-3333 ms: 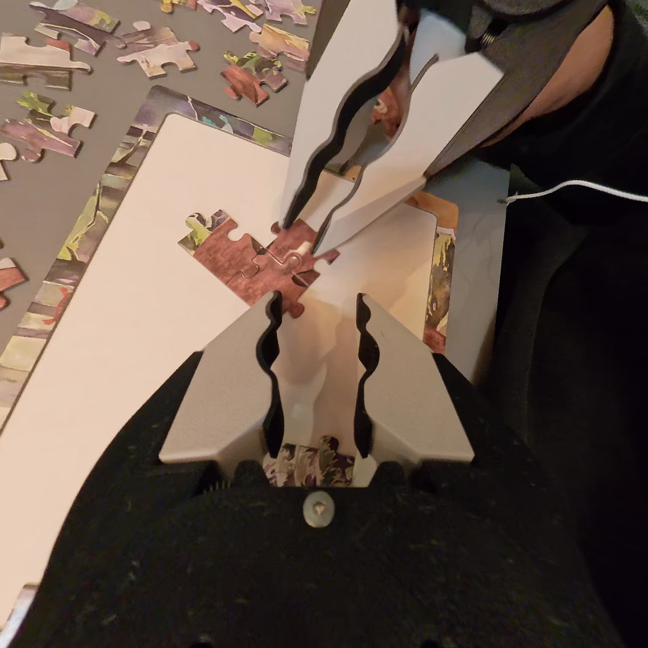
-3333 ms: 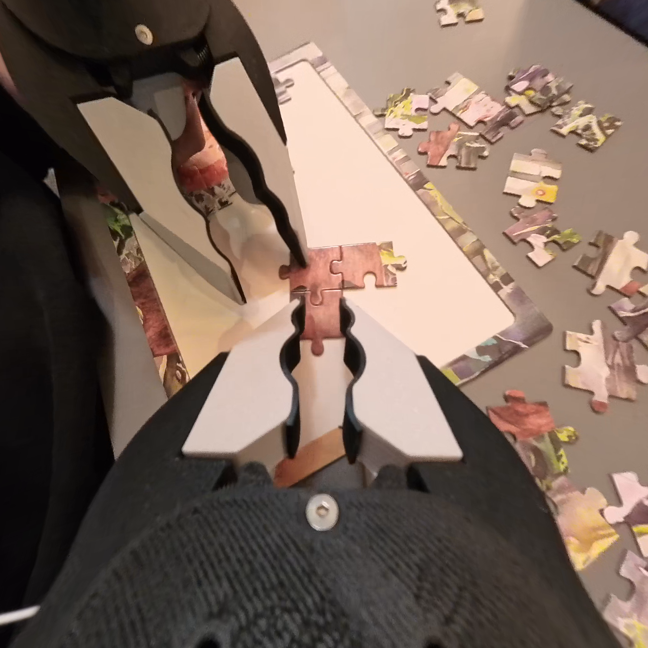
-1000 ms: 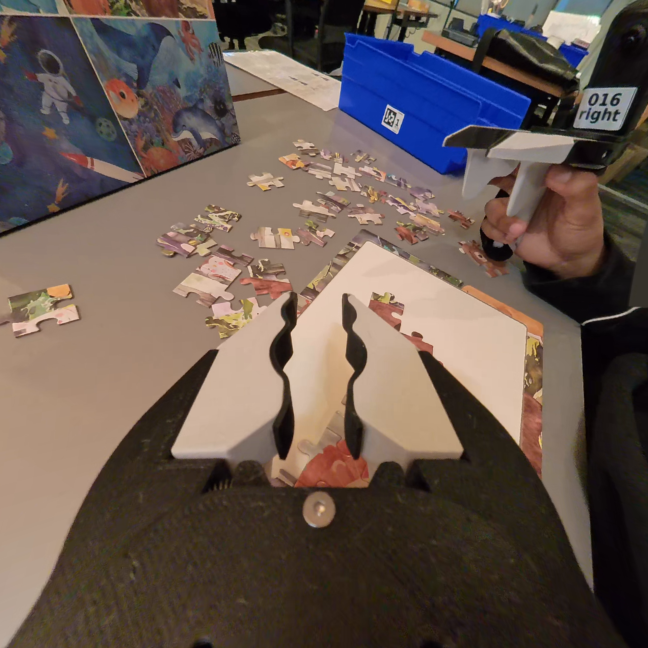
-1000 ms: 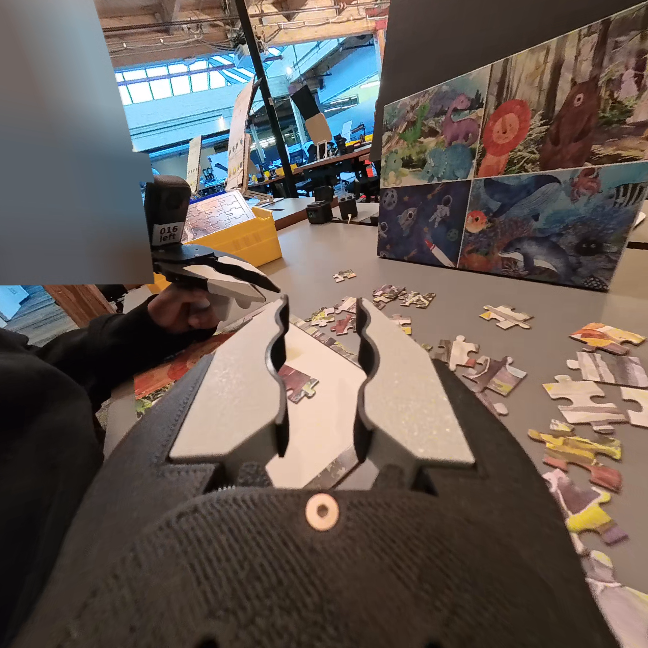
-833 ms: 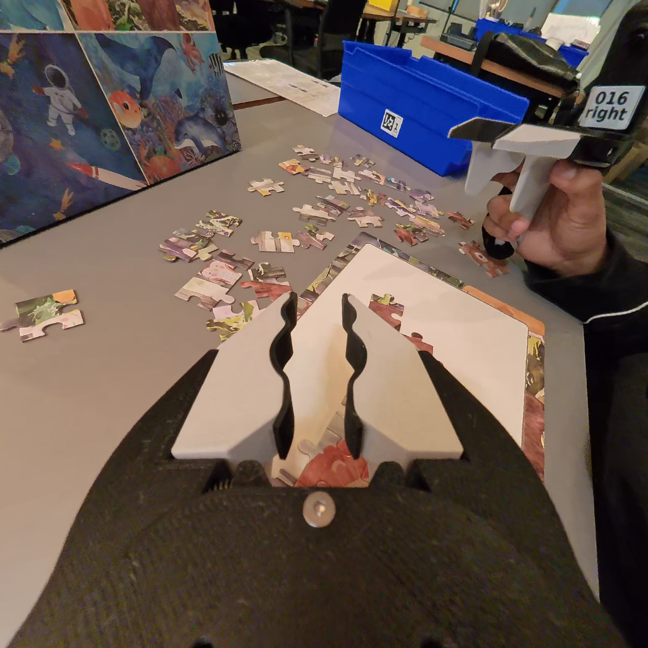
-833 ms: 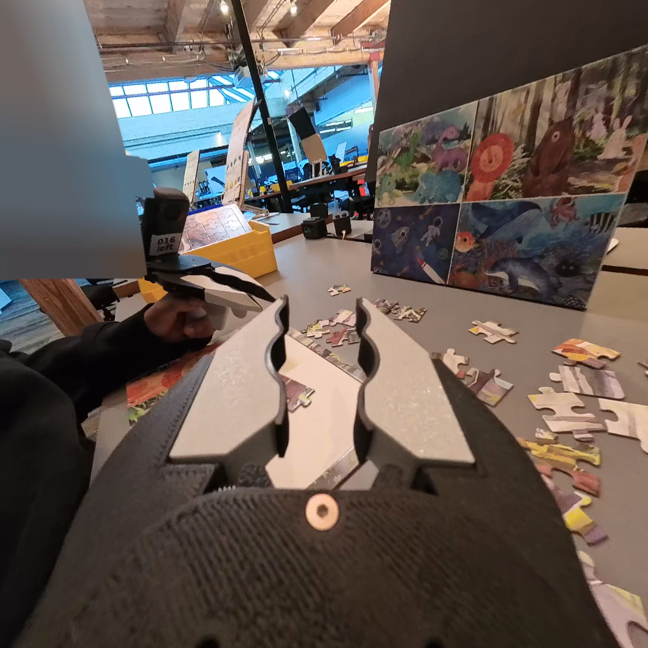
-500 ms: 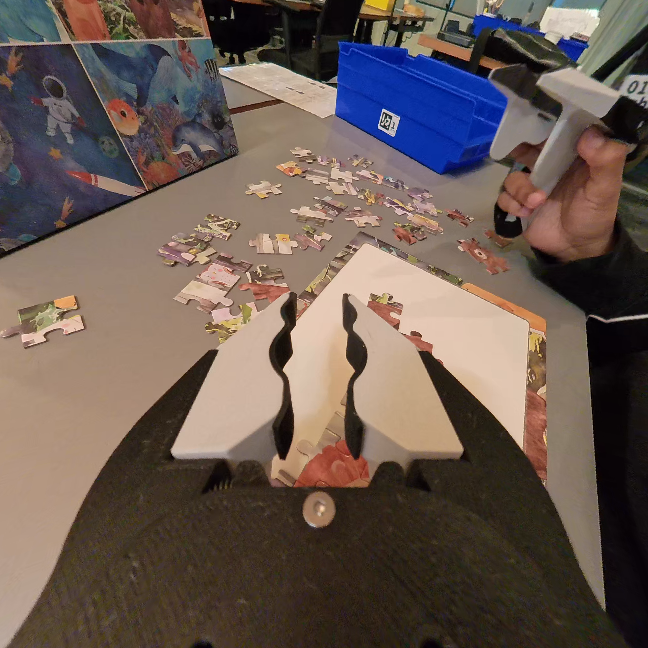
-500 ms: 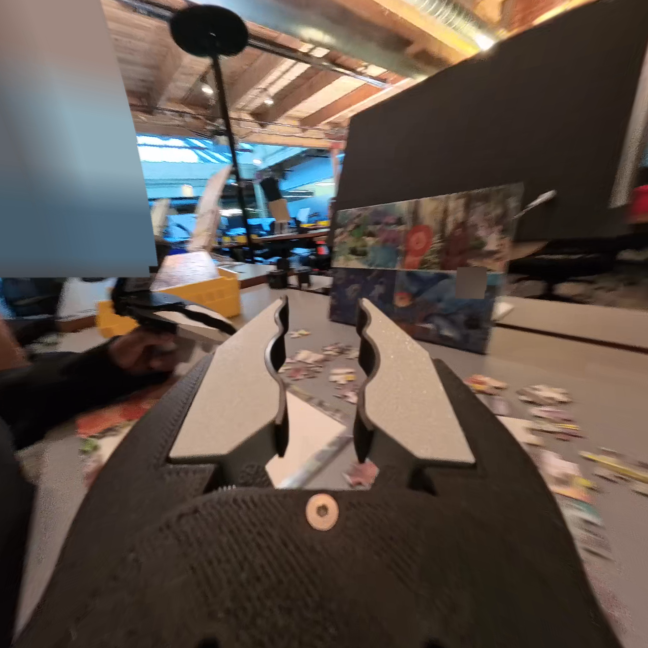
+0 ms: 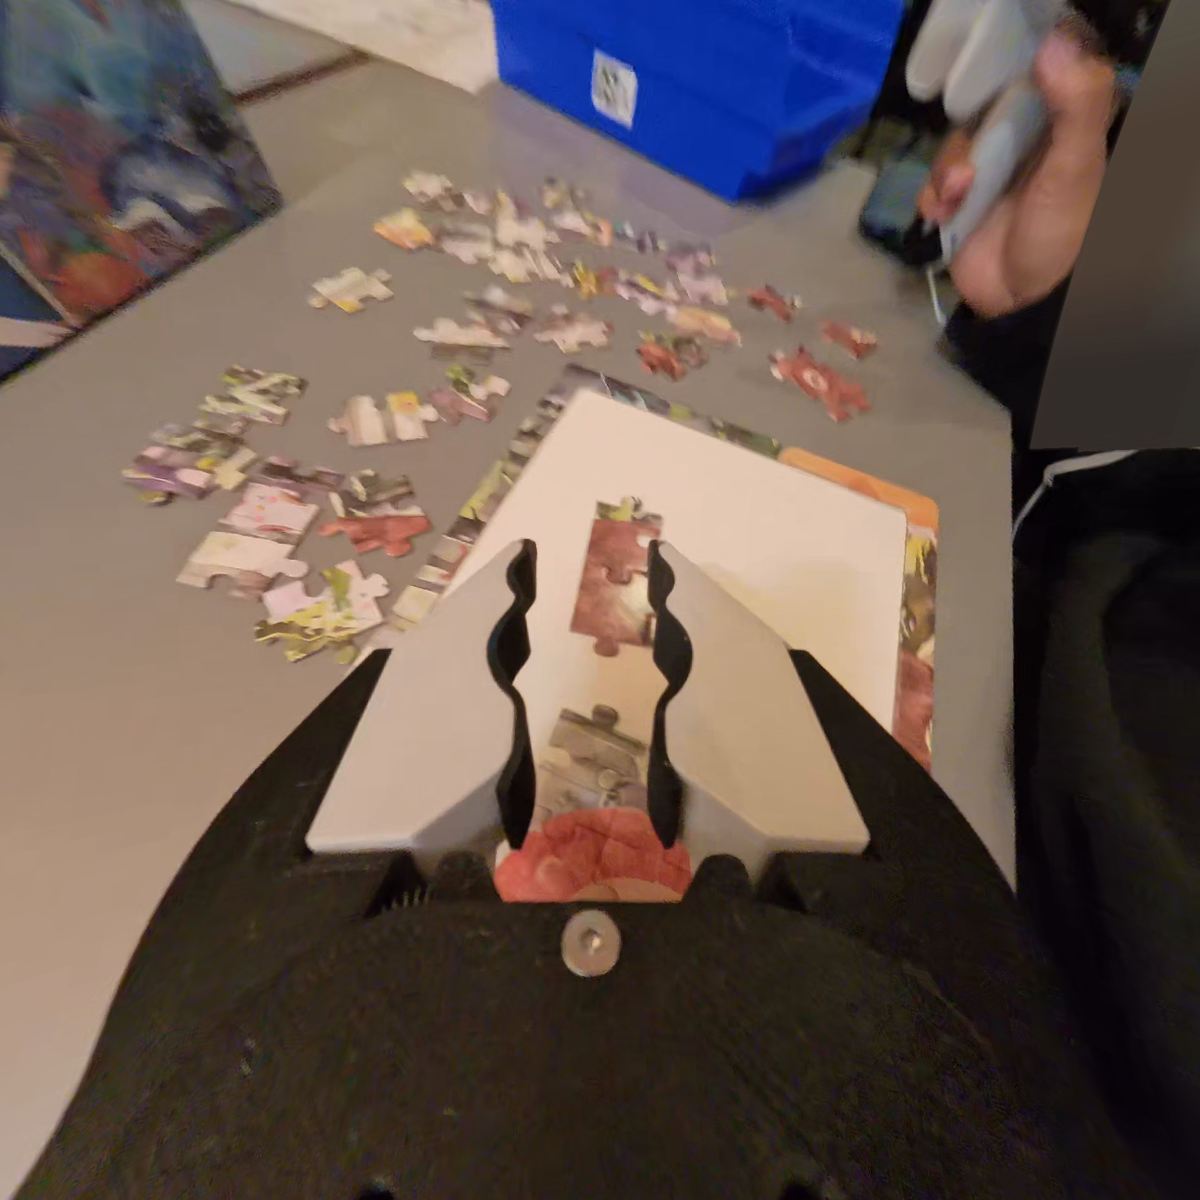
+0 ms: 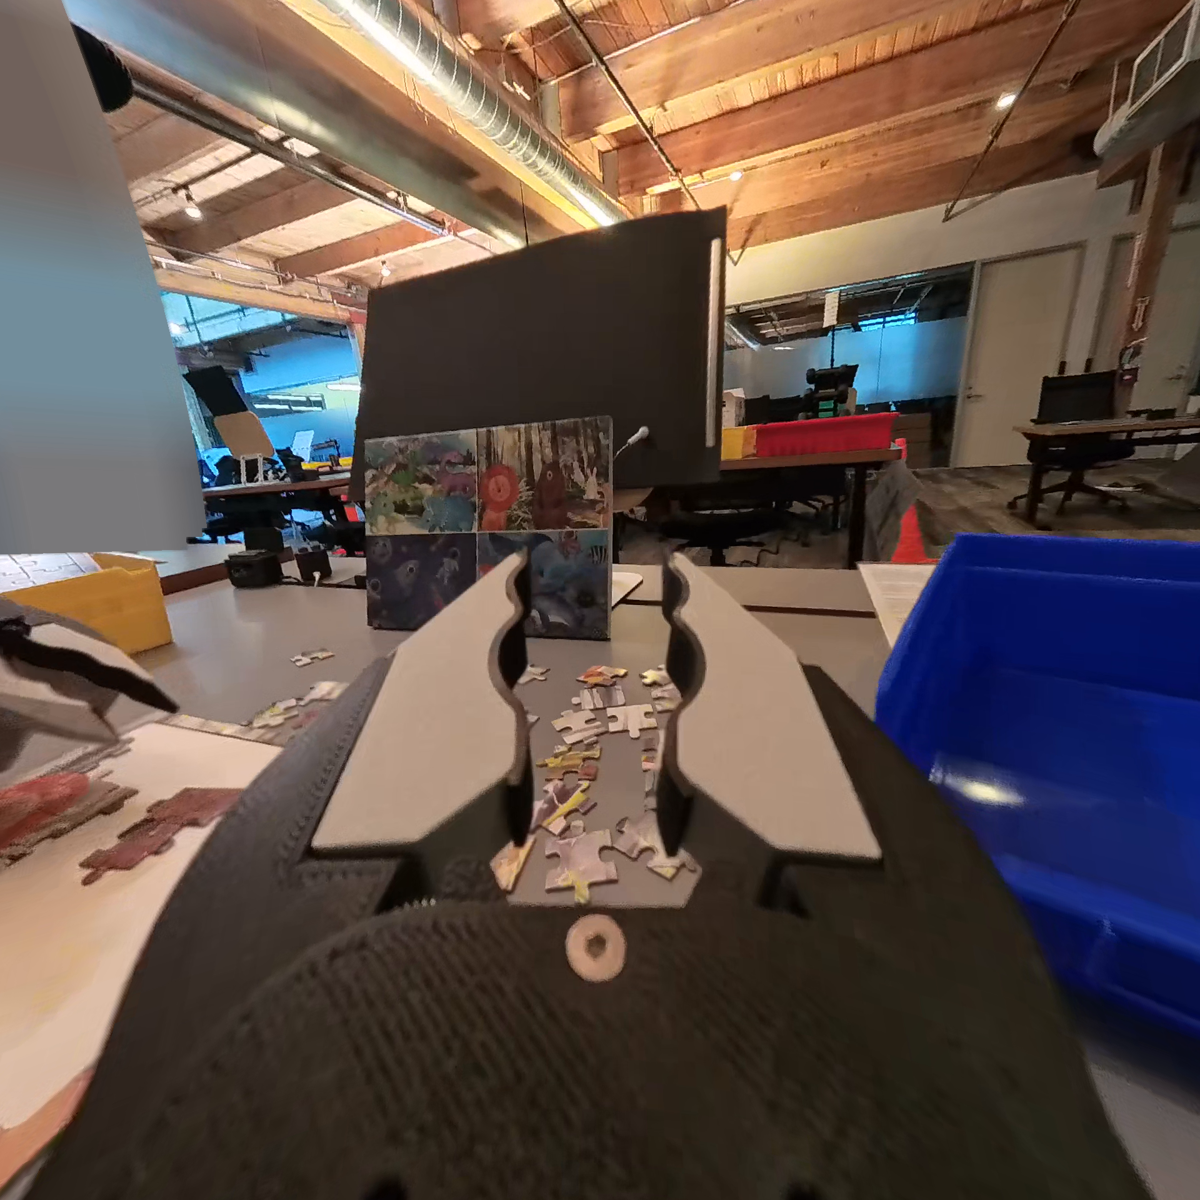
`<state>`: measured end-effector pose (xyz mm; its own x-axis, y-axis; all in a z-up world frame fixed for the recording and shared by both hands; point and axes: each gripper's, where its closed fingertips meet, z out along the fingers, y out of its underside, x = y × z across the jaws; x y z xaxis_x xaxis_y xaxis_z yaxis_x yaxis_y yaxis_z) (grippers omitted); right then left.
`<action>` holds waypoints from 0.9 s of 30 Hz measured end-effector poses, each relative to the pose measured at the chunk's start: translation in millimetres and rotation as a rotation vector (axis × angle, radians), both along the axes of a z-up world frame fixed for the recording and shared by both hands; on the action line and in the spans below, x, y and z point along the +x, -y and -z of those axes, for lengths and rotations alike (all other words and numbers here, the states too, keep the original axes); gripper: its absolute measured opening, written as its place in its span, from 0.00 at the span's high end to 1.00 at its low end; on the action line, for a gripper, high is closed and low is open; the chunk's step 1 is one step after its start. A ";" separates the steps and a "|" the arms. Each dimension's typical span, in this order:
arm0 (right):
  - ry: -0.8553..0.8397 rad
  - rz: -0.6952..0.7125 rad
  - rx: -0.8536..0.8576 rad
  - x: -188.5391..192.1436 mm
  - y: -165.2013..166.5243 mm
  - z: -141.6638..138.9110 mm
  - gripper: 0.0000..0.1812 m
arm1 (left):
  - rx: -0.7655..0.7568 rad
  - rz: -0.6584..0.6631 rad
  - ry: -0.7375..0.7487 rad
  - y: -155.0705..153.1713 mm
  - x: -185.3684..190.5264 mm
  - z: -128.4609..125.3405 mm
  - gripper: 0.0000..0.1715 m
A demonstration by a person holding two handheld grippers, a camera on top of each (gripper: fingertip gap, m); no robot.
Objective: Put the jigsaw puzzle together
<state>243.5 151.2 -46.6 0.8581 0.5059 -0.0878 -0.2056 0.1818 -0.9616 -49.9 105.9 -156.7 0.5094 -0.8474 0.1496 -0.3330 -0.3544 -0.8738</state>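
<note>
Left gripper [image 9: 587, 565] spread, empty, above puzzle tray [image 9: 747, 493]; joined brown pieces [image 9: 613, 581] at frame centre. Right gripper [image 10: 594, 578] spread, empty. Loose pieces [image 9: 493, 312] on grey table [image 9: 162, 649], upper left.

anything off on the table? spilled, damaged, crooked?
Nothing stands out. Loose pieces lie scattered flat on the grey table, as expected mid-puzzle. The joined brown pieces sit flat inside the puzzle tray. Both claws are open and empty; the left wrist view is blurred.
</note>
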 end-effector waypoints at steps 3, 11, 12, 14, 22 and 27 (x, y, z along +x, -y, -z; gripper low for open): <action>0.039 -0.005 -0.015 -7.9 -4.7 7.9 0.79 | -0.026 0.074 -0.231 13.4 4.0 24.7 0.76; 0.037 -0.038 -0.036 -13.1 -8.3 14.1 0.79 | -0.086 0.114 -0.366 17.8 7.7 46.2 0.79; 0.028 -0.040 -0.036 -12.2 -8.3 13.7 0.79 | -0.090 0.121 -0.380 18.3 8.8 48.9 0.79; 0.012 -0.045 -0.035 -10.6 -8.1 13.1 0.79 | -0.103 0.131 -0.399 19.0 11.1 53.9 0.79; -0.007 -0.068 -0.042 -13.7 -8.1 13.5 0.79 | -0.110 0.174 -0.358 14.3 23.3 54.9 0.83; 0.003 -0.070 -0.043 -16.1 -8.0 14.1 0.79 | -0.111 0.230 -0.348 13.5 30.7 53.5 0.83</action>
<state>227.4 159.2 -60.7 0.8210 0.5604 -0.1088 -0.2139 0.1253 -0.9688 -19.3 92.4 -210.2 0.3453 -0.9332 0.0992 -0.6822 -0.3222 -0.6563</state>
